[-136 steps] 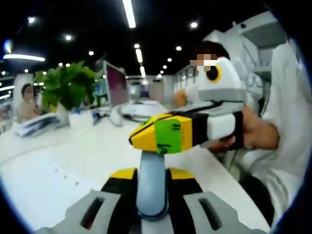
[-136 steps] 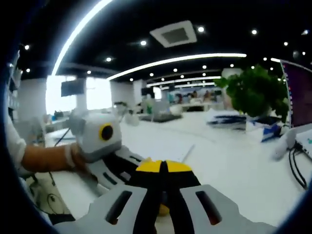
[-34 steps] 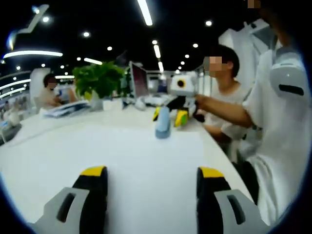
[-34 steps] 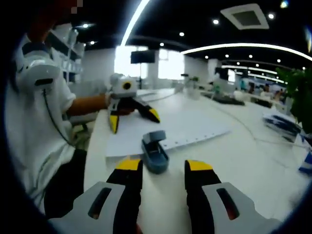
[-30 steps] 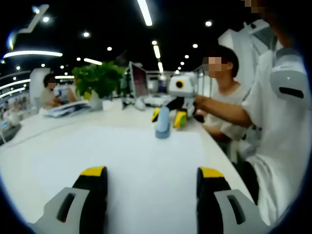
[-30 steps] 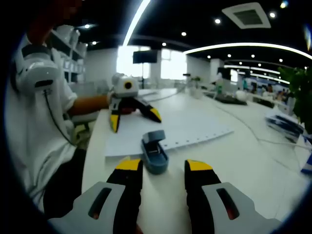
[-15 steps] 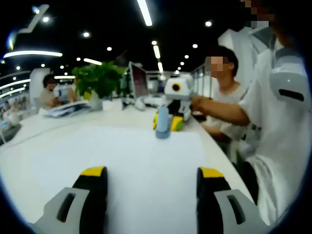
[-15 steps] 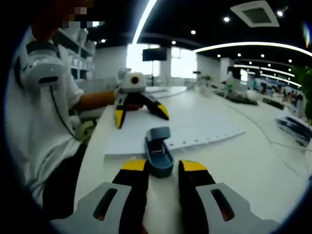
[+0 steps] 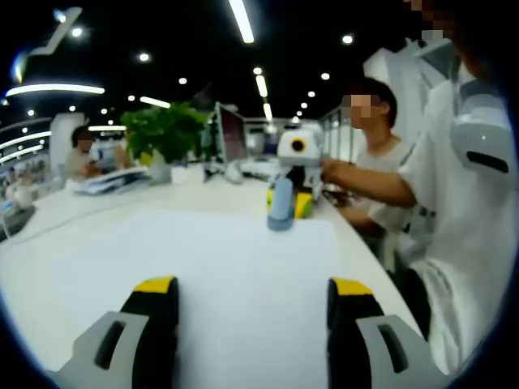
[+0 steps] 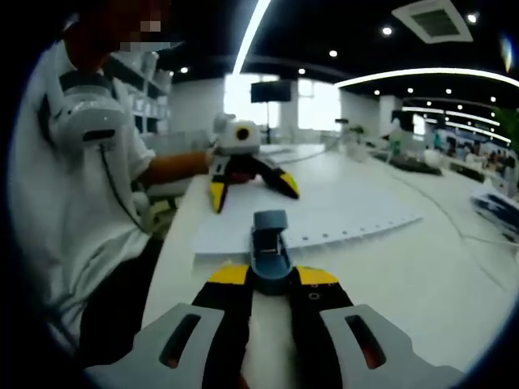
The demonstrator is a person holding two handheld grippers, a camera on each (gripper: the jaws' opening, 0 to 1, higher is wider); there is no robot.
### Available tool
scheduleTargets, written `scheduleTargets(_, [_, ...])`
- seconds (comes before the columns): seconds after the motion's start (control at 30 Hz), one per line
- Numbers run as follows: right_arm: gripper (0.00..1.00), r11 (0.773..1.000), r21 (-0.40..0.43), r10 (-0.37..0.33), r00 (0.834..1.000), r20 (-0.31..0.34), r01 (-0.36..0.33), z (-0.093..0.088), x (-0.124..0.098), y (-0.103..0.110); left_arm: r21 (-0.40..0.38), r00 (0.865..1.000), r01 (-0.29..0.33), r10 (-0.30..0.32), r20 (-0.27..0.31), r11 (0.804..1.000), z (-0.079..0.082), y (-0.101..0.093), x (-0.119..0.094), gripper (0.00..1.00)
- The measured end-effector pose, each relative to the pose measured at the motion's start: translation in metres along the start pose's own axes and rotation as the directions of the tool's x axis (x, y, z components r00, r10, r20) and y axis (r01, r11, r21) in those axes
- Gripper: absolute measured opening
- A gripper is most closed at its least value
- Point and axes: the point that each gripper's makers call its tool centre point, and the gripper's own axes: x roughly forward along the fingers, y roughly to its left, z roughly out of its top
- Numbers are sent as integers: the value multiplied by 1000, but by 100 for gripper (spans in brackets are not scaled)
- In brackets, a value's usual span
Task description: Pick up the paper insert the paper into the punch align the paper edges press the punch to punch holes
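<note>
**Right hand-held gripper closes on the punch**

Left gripper view: the left hand-held gripper (image 9: 251, 300) stays wide open, empty, over the paper (image 9: 203, 267); the punch (image 9: 281, 204) sits at its far edge.

Right gripper view: the right hand-held gripper (image 10: 272, 279) has narrowed onto the punch (image 10: 270, 247), apparently gripping it, probably for pressing.

In the left gripper view the paper (image 9: 219, 267) lies on the table (image 9: 49, 223), spreading toward 12 o'clock. The punch (image 9: 280, 207) sits at its far edge, toward 1 o'clock, with the right gripper (image 9: 293, 201) just behind it. A plant (image 9: 166, 134) stands at 11 o'clock.
</note>
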Motion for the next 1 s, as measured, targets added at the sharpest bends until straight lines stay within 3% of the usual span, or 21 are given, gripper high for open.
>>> scheduleTargets(1.0, [22,998,-4,63,998,1,-63,1,2,12,1,1000,0,0,1,1000,-2,-1,-1,74])
